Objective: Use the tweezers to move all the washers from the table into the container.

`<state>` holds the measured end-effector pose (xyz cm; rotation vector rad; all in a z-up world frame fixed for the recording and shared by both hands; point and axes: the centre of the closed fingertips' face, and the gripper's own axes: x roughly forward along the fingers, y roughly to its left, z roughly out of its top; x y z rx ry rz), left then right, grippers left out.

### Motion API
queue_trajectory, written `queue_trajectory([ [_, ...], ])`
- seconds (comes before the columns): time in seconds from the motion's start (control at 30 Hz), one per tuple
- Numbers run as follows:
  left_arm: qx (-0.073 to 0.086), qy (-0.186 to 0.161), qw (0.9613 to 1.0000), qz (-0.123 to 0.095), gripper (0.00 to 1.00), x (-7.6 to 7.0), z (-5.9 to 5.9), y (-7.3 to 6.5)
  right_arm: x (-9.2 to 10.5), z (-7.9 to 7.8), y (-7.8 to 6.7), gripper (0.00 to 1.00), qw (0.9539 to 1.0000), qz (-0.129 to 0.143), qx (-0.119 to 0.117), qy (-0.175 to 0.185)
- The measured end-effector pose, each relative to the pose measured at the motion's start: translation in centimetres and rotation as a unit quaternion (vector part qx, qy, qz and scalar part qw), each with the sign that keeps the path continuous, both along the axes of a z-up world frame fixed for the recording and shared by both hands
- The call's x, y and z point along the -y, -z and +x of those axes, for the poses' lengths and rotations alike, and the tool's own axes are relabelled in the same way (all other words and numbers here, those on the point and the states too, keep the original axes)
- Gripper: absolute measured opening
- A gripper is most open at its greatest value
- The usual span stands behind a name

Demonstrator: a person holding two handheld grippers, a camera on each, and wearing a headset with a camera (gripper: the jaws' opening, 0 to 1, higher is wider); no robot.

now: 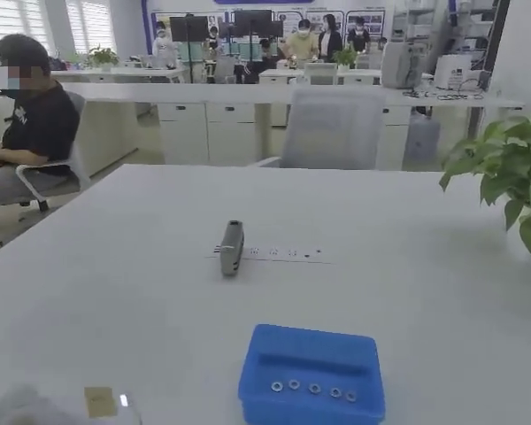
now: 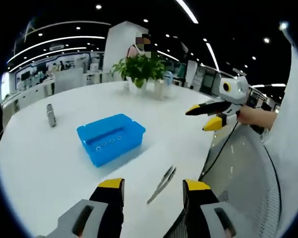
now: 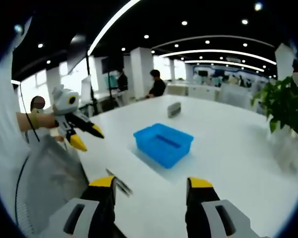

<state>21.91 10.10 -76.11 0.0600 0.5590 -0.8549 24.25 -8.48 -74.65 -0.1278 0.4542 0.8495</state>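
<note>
A white table (image 1: 115,266) takes up most of the head view, with a small grey block (image 1: 232,248) standing near the middle of the frame and the leaves of a potted plant (image 1: 513,177) coming in at the right edge. A grey chair (image 1: 332,128) stands behind the table at upper centre, and a person (image 1: 31,124) sits at the upper left. Nothing lies between the block and the blue container (image 1: 310,376) at the lower centre. Five small silver washers (image 1: 314,388) lie in a row on the container's floor, close to its near wall. In the left gripper view the tweezers (image 2: 162,183) lie flat on the table at the bottom of the frame, thin, silver and pointed, between the wide-apart yellow-tipped jaws of the left gripper (image 2: 154,186); the container sits above and to the left of them. The right gripper (image 3: 151,183) also has its jaws wide apart and holds nothing, with the tweezers just beside its left jaw.
</note>
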Motion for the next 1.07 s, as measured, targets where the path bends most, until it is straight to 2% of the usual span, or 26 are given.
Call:
queue_trajectory([
  [0.1,0.033,-0.056,0.9971,-0.040,0.56,-1.0,0.3,-1.2,0.3,0.6,-0.9,0.66,0.9995,0.019,0.018,0.019],
  [0.13,0.042,-0.074,0.9950,-0.052,0.61,-1.4,0.5,-1.5,0.4,0.8,-1.2,0.70,0.9991,0.029,0.021,0.024],
  [0.17,0.053,-0.099,0.9914,-0.069,0.64,-1.9,0.8,-1.9,0.4,0.9,-1.5,0.74,0.9982,0.045,0.027,0.029],
  [0.2,0.057,-0.119,0.9880,-0.081,0.70,-2.4,1.1,-2.2,0.6,1.1,-1.9,0.81,0.9972,0.057,0.031,0.037],
  [0.27,0.082,-0.158,0.9780,-0.108,0.77,-3.3,1.7,-3.3,0.9,1.4,-2.4,0.91,0.9952,0.075,0.041,0.049],
  [0.3,0.102,-0.181,0.9702,-0.125,0.82,-3.7,2.1,-4.1,1.1,1.6,-2.8,0.95,0.9936,0.085,0.051,0.054],
  [0.33,0.114,-0.191,0.9657,-0.134,0.85,-3.9,2.2,-4.6,1.2,1.6,-3.0,0.97,0.9930,0.087,0.056,0.056],
  [0.37,0.133,-0.202,0.9598,-0.142,0.87,-4.2,2.4,-5.3,1.3,1.7,-3.2,0.99,0.9923,0.089,0.064,0.058],
  [0.43,0.156,-0.215,0.9539,-0.139,0.92,-4.5,2.6,-5.8,1.5,1.5,-3.5,0.99,0.9914,0.089,0.075,0.060],
  [0.47,0.162,-0.220,0.9519,-0.139,0.95,-4.6,2.7,-6.0,1.6,1.4,-3.7,0.99,0.9909,0.089,0.079,0.063],
  [0.5,0.175,-0.223,0.9490,-0.138,0.99,-4.7,2.8,-6.3,1.9,1.6,-4.0,0.99,0.9890,0.090,0.094,0.069],
  [0.53,0.191,-0.221,0.9468,-0.136,0.98,-4.7,2.8,-6.5,2.1,1.7,-4.2,0.99,0.9874,0.091,0.104,0.076],
  [0.6,0.196,-0.225,0.9447,-0.136,0.99,-4.9,2.8,-6.7,2.6,2.2,-4.4,0.99,0.9842,0.093,0.119,0.092],
  [0.63,0.204,-0.232,0.9405,-0.141,0.99,-5.2,2.9,-7.0,3.0,2.4,-4.2,0.99,0.9844,0.085,0.115,0.103],
  [0.67,0.207,-0.235,0.9387,-0.144,0.99,-5.4,3.0,-7.1,3.3,2.5,-4.2,0.99,0.9839,0.083,0.116,0.108],
  [0.8,0.193,-0.245,0.9388,-0.145,0.99,-5.8,3.2,-6.6,3.9,2.8,-4.2,0.99,0.9819,0.089,0.116,0.121],
  [1.07,0.191,-0.242,0.9432,-0.122,0.99,-5.7,3.2,-6.0,4.3,3.0,-3.9,0.96,0.9817,0.082,0.111,0.131],
])
